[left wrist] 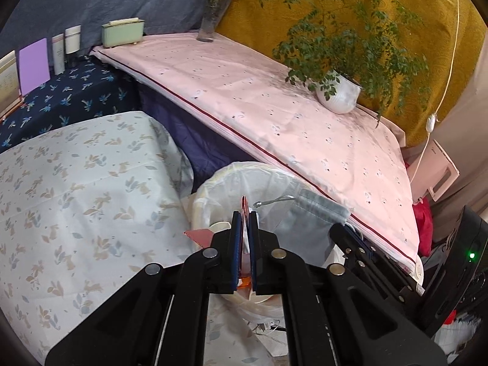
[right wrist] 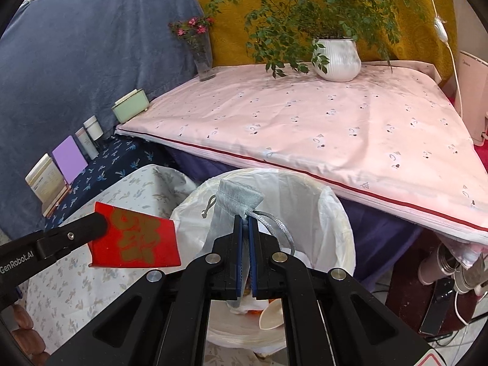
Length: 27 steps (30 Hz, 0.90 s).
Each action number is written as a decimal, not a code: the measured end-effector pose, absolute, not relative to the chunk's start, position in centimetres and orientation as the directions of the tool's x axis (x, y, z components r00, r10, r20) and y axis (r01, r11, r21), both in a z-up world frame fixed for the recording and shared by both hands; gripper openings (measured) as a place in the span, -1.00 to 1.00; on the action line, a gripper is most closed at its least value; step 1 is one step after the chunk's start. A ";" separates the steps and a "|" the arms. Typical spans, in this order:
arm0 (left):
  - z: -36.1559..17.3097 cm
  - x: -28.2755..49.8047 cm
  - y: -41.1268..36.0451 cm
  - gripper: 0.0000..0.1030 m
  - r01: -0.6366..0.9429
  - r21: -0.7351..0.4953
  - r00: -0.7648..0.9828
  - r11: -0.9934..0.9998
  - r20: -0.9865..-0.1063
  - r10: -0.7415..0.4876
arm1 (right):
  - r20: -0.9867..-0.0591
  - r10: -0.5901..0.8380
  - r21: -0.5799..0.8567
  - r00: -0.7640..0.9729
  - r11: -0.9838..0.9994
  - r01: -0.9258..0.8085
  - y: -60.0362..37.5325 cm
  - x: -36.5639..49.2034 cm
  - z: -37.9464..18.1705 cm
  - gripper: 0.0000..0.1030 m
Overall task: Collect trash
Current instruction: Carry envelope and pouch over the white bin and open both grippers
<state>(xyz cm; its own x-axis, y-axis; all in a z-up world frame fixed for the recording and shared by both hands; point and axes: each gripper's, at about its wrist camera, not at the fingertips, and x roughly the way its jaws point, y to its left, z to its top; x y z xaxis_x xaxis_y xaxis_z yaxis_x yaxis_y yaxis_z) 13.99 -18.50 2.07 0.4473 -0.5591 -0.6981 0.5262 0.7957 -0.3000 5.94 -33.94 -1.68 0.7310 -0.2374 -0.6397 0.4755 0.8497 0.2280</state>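
Note:
My left gripper is shut on a red envelope with gold print, seen edge-on here and flat in the right wrist view, held at the left rim of the trash bin. My right gripper is shut on a grey drawstring pouch and holds it above the bin's opening; the pouch also shows in the left wrist view. The white bin is lined with a clear bag and holds a pale spoon and orange scraps.
A pink-covered table stands behind the bin with a potted plant and a flower vase. A floral-covered surface lies left. A green box, bottles and cards line the dark blue shelf.

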 end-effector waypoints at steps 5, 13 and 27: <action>1.7 14.1 -18.7 -0.09 0.498 -0.334 0.439 0.800 -0.699 -0.565 | -0.643 -0.244 0.221 0.726 0.849 0.480 -34.3 5.8 -1.7 -0.78; 1.1 14.1 -18.1 -0.09 0.477 -0.303 0.457 0.825 -0.716 -0.527 | -0.644 -0.236 0.217 0.728 0.856 0.470 -34.2 5.8 -1.6 -0.60; 0.8 13.4 -16.4 -0.09 0.441 -0.219 0.518 0.871 -0.730 -0.445 | -0.645 -0.234 0.154 0.728 0.893 0.423 -32.5 5.3 -0.8 -0.22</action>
<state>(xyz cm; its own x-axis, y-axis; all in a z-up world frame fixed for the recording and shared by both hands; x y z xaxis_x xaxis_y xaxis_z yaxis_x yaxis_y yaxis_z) 13.36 -16.37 0.80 0.5182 -0.4454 -0.7302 0.4405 0.8707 -0.2185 5.32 -32.48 -0.78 0.7275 -0.2338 -0.6450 0.4233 0.8928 0.1539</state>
